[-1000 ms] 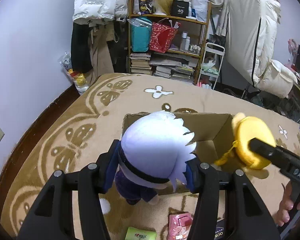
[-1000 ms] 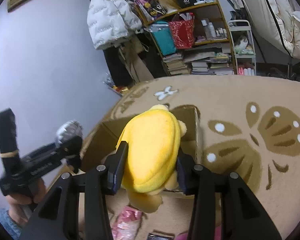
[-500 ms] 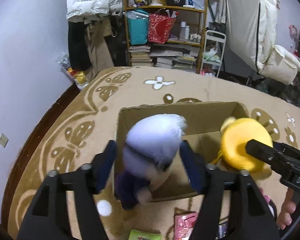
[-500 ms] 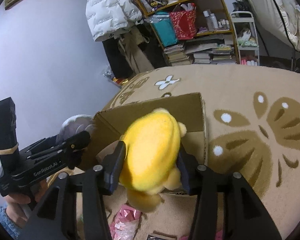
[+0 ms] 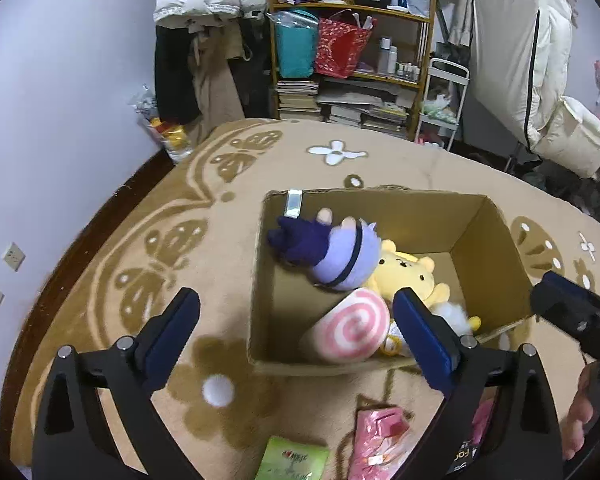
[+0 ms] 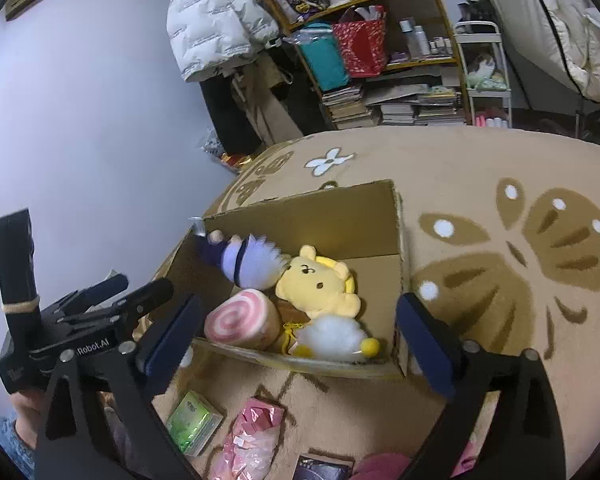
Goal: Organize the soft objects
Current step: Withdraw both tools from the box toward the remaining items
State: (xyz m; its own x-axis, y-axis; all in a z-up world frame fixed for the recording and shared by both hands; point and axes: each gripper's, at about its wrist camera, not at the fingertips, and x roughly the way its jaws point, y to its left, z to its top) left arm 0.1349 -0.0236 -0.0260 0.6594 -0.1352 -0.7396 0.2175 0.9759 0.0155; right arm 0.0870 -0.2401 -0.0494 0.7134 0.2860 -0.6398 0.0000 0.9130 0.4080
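An open cardboard box [image 5: 488, 236] [image 6: 340, 216] stands on the rug. Inside lie a purple-haired doll [image 5: 336, 252] [image 6: 248, 260], a yellow bear plush [image 5: 408, 276] [image 6: 320, 284], a pink swirl roll plush [image 5: 350, 326] [image 6: 240, 320] and a white fluffy plush [image 6: 332, 338]. My left gripper [image 5: 300, 336] is open and empty above the box's near left corner; it also shows in the right wrist view [image 6: 112, 296]. My right gripper [image 6: 296, 344] is open and empty above the box's near edge; its body shows at the right of the left wrist view [image 5: 576, 316].
On the rug in front of the box lie a green packet [image 5: 292, 460] [image 6: 194, 420], a pink wrapped packet [image 5: 380, 436] [image 6: 248, 440] and a dark box [image 6: 324, 468]. A cluttered bookshelf [image 5: 352, 60] and hanging coats [image 5: 204, 0] stand at the back.
Both grippers opened and let go. The purple-haired doll and the yellow bear dropped into the box and now lie inside it. Both grippers have drawn back a little.
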